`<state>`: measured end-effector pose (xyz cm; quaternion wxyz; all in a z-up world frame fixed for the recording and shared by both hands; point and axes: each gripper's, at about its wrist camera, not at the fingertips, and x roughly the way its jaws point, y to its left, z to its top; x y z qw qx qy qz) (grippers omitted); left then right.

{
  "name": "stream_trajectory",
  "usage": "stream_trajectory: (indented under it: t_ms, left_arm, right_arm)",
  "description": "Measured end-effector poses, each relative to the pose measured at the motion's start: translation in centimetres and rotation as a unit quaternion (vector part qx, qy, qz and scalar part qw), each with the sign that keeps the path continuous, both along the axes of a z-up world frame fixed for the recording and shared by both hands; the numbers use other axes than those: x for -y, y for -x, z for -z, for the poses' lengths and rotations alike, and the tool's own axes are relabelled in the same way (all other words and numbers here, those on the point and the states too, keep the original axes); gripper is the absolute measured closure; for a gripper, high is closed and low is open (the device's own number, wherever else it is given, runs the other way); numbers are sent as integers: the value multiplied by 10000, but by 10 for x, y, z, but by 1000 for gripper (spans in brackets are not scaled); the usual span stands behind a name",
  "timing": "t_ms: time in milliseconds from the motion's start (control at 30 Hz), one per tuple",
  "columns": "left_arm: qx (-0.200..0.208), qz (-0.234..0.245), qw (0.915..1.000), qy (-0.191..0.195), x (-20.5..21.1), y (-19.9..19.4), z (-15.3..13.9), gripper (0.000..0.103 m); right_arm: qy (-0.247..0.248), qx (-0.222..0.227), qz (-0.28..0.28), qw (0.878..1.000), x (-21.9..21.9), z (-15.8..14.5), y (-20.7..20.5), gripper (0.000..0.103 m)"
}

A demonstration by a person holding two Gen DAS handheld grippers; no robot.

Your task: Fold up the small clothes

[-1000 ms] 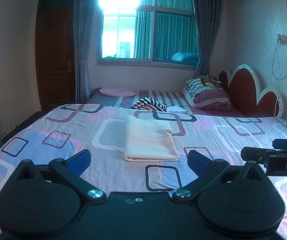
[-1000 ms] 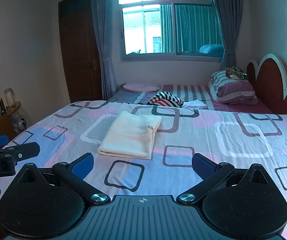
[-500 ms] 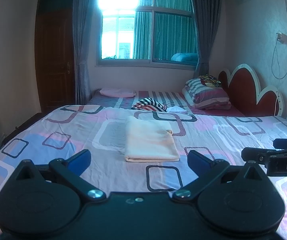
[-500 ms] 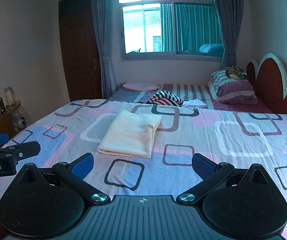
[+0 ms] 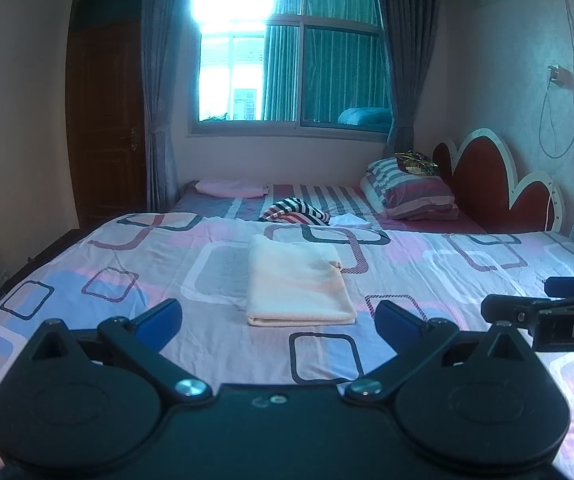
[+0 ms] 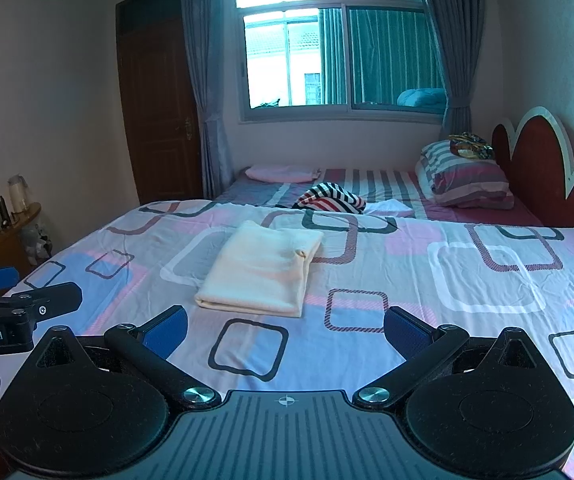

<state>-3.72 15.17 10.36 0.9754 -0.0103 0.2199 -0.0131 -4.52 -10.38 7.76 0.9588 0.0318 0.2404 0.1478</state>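
Almost nothing has changed over the last second: both grippers hang in the same place above the near edge of the bed, and the cream garment (image 5: 299, 282) lies exactly where it lay, folded into a neat rectangle on the patterned bedsheet (image 5: 467, 276). That stillness suggests this piece is finished and the person is pausing before the next one.

From left to right: the left gripper (image 5: 278, 322) has its blue-padded fingers spread wide, holding nothing. The folded garment sits just beyond it, near the middle of the sheet. The right gripper (image 6: 285, 330) is equally spread and empty.

A striped garment (image 6: 331, 198) lies crumpled further back, likely still to be folded.

Readable writing: "Robot.AI" on the left gripper's side, and "DAS" on the right gripper's, cut off by the frame.
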Motion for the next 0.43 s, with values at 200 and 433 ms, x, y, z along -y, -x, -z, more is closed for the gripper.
stream_trajectory:
  t_ms: [200,433]
  left_arm:
    - [59,13,10000,16,-3,-2,0,1]
    - [52,35,10000,40,-6,-3,1,0]
  right_arm:
    - [9,-2,35,10000,0,0,1,0]
    - [64,5,32,10000,-3,0,0,0]
